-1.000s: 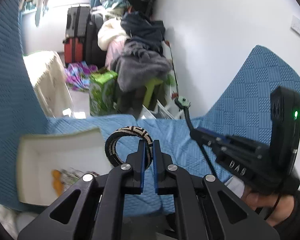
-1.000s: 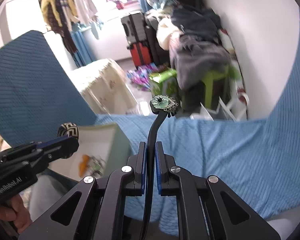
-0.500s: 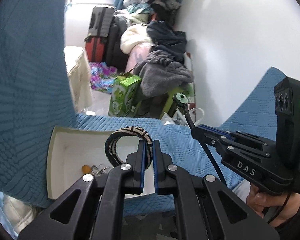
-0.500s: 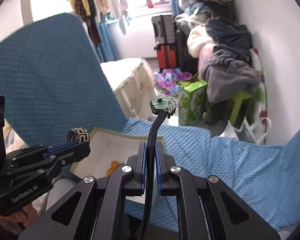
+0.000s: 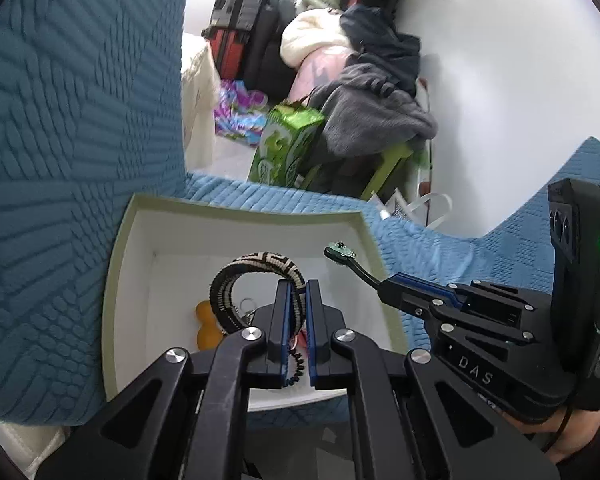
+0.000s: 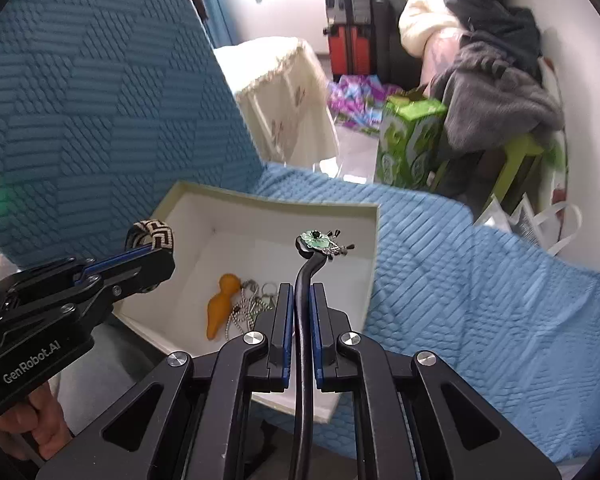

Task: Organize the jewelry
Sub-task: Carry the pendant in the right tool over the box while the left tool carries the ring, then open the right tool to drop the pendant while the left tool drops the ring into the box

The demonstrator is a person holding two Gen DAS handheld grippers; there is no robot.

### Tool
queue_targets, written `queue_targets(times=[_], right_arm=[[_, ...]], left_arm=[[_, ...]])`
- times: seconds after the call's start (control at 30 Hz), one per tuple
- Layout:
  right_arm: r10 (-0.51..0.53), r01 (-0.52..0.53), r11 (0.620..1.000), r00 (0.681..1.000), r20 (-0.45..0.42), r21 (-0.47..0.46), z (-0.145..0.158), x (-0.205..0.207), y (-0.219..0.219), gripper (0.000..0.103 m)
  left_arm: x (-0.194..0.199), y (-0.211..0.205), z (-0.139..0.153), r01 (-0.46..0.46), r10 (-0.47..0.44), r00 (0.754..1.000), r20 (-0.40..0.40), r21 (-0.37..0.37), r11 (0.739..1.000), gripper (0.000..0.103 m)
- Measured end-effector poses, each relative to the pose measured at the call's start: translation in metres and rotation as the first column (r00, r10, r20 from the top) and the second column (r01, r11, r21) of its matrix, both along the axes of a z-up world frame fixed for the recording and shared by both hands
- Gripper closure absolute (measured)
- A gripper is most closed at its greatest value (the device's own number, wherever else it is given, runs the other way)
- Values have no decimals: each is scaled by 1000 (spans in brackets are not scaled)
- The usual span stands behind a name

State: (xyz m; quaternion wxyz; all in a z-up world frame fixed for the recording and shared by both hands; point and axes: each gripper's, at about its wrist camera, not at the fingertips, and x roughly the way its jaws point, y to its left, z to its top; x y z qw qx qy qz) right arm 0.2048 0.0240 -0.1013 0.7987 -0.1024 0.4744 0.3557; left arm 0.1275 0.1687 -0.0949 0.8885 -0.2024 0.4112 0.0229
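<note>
A white open box (image 5: 120, 248) (image 6: 374, 240) lies on the blue quilted cover. Inside it rest an orange pendant (image 6: 220, 308) (image 5: 206, 322) and a tangle of silver chain (image 6: 248, 300). My left gripper (image 5: 296, 286) is shut on a black-and-cream woven bangle (image 5: 256, 262), held over the box; the bangle (image 6: 150, 236) and the left gripper (image 6: 156, 262) also show at the left of the right wrist view. My right gripper (image 6: 300, 292) is shut on a black hair stick with a green flower ornament (image 6: 318, 240), also over the box; in the left wrist view that ornament (image 5: 340, 250) juts from the right gripper (image 5: 384, 286).
The blue quilted cover (image 6: 480, 300) spreads around the box and rises at the left (image 5: 60, 140). Beyond its edge are a green carton (image 6: 410, 136), a pile of clothes (image 5: 376, 112), suitcases (image 6: 348, 20) and a white wall (image 5: 500, 80). A hand (image 6: 36, 432) grips the left tool.
Both grippers have come down and forward toward the box, which now looks bigger and lies beneath the bangle and the hair stick. Both grips are unchanged.
</note>
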Motion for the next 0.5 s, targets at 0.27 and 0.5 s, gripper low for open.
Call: queue_targets(times=[0.27, 0.5], right_arm=[[5, -7, 999, 999, -46, -36, -26, 10, 17, 97], [-1, -2, 999, 997, -81, -39, -34, 18, 16, 96]], left_arm=[[14, 7, -27, -12, 11, 996, -90, -8, 1000, 97], [14, 6, -21, -4, 4, 998, -69, -12, 1000, 96]])
